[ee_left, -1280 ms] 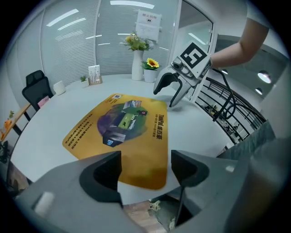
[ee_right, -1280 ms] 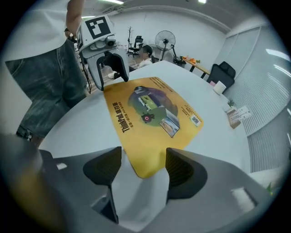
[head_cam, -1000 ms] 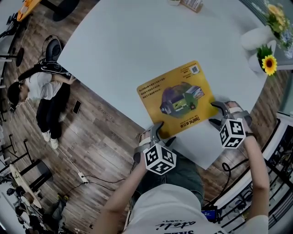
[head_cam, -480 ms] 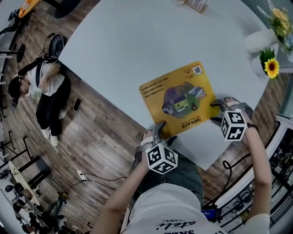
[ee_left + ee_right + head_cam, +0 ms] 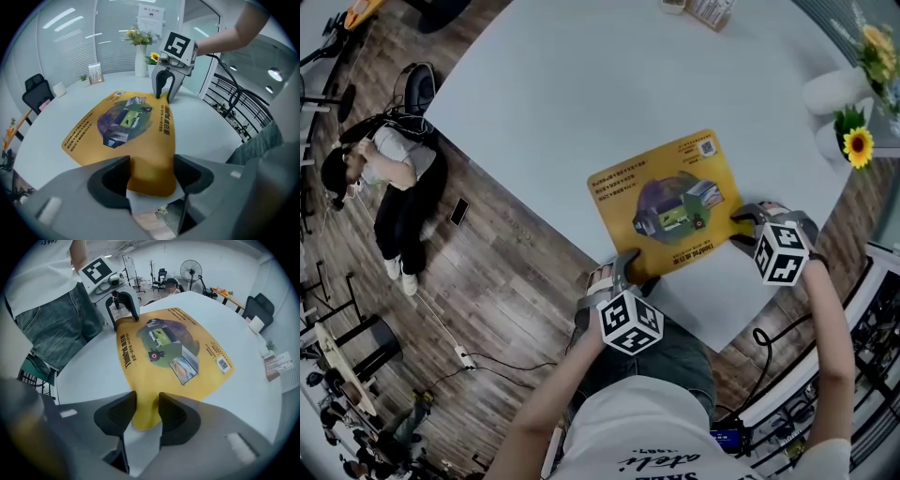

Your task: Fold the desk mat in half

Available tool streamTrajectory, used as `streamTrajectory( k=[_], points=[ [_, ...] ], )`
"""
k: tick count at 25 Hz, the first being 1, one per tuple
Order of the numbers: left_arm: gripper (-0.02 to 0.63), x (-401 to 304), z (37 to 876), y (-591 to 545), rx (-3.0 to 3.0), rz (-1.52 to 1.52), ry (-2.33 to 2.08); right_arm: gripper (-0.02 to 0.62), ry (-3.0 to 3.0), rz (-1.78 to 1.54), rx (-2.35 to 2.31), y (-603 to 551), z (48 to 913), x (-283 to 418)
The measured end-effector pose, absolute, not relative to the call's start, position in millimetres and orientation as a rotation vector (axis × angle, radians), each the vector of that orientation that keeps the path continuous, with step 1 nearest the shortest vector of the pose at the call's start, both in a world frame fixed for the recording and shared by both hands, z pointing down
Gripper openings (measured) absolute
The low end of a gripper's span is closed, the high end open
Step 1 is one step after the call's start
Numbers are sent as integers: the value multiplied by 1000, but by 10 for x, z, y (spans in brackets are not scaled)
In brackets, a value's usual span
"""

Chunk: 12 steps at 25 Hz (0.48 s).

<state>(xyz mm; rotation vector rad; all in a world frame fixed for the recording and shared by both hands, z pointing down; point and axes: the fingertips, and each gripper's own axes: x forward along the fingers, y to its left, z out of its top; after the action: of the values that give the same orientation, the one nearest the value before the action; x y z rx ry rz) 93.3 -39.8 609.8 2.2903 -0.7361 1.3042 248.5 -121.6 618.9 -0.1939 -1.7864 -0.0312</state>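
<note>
A yellow desk mat (image 5: 666,206) with a printed picture lies flat on the white round table (image 5: 562,94), close to its near edge. My left gripper (image 5: 630,267) is at the mat's near left corner. In the left gripper view its jaws stand wide apart, open, with the rounded corner (image 5: 151,164) lying between them. My right gripper (image 5: 742,225) is at the near right corner. Its jaws stand closer together but are still apart, and the corner (image 5: 147,401) lies in the gap. Each gripper also shows in the other's view: the right gripper (image 5: 164,97) and the left gripper (image 5: 124,318).
Two white vases, one holding a sunflower (image 5: 855,145), stand at the table's right rim. A card stand (image 5: 96,72) and a cup (image 5: 59,89) sit at the far edge. The table's edge runs just behind both grippers. A person (image 5: 389,178) sits on the wooden floor at left.
The right gripper has slid inward onto the mat's right corner. The left gripper has edged slightly forward over its corner. The mat still lies flat.
</note>
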Motion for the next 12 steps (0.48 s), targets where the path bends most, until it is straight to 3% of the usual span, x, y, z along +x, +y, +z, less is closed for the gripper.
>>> streamTrajectory(
  k=[7, 12],
  points=[
    [195, 855, 6081, -491, 2268, 1292, -764, 163, -1848, 11, -131, -1251, 6175, 2461],
    [162, 851, 6032, -521, 2269, 1282, -772, 153, -1858, -5, -122, -1250, 6159, 2462]
  ],
)
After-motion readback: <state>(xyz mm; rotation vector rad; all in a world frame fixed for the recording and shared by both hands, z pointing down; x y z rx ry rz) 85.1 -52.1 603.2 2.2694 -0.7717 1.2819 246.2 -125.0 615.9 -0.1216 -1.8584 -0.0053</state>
